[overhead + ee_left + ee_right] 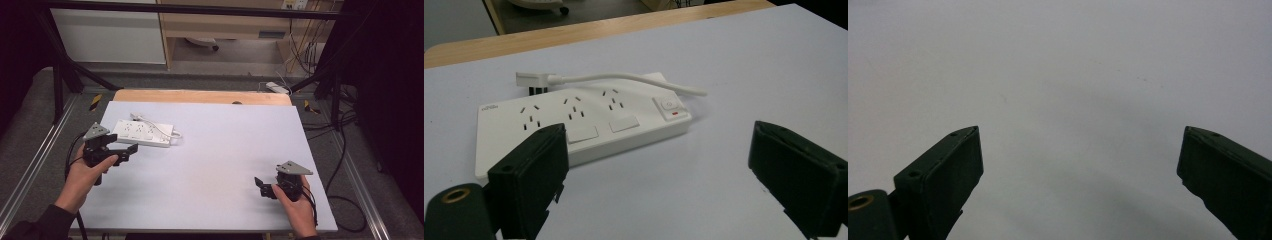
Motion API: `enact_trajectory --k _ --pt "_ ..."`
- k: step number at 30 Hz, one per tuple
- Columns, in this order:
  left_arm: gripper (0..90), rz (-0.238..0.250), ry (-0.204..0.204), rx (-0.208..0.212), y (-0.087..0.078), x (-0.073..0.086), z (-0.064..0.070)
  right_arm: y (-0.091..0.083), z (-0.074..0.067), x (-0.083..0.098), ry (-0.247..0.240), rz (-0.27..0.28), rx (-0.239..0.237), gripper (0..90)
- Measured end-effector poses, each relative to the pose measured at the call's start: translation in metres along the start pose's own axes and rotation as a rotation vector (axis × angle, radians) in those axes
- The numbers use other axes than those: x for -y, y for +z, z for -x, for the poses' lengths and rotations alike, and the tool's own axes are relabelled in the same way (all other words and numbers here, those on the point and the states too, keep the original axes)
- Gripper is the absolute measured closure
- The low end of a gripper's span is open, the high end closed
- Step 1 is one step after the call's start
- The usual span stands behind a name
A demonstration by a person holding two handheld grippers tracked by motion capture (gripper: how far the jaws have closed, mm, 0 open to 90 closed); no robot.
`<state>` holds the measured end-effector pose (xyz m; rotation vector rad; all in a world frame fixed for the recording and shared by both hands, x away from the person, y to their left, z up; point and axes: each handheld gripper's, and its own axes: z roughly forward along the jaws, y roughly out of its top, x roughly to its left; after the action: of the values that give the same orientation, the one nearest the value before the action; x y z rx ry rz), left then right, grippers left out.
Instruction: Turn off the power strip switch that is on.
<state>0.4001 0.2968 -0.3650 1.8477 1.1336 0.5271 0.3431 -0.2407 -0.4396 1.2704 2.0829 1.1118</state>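
Lying flat on the white table top point(215, 165), toward its far left part, is a white power strip point(141, 132). Its face points up and carries three sets of socket holes in a row. In the left gripper view a white switch point(669, 106) with a small red mark sits at the strip's right end. A white cord point(634, 80) curls along the far side of the strip and ends in a flat white plug point(531, 80) resting on the table just behind it.

Just beside the near edge of the strip, the left gripper point(122, 151) is held in the person's left hand point(87, 170). Its two black jaws stand wide apart and hold nothing. In its own view the left jaw overlaps the near left part of the strip, though whether it touches cannot be told.

Well apart from the strip, near the front right of the table, the right gripper point(264, 186) is held in the person's right hand point(295, 202). Its jaws are also spread wide and empty, pointing over bare white surface.

A wooden edge point(200, 96) shows beyond the far side of the table top.
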Motion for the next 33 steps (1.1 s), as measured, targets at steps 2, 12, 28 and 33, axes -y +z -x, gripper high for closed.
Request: enact_trajectory --k 2,12,28,33 --pt "9.3 -0.001 0.0 -0.001 0.002 -0.001 0.0 0.0 0.0 0.0 -0.003 0.001 0.0 4.9" --pt "9.2 -0.019 0.002 -0.009 0.011 -0.002 -0.003 0.0 0.0 0.0 -0.001 0.001 -0.002 4.9" --pt "9.2 -0.049 0.008 -0.026 0.025 -0.003 -0.006 0.001 -0.002 0.0 -0.002 -0.004 -0.007 4.9" --pt "9.3 -0.043 -0.006 -0.034 0.027 -0.007 -0.01 0.001 -0.002 0.0 -0.008 -0.004 -0.007 4.9"
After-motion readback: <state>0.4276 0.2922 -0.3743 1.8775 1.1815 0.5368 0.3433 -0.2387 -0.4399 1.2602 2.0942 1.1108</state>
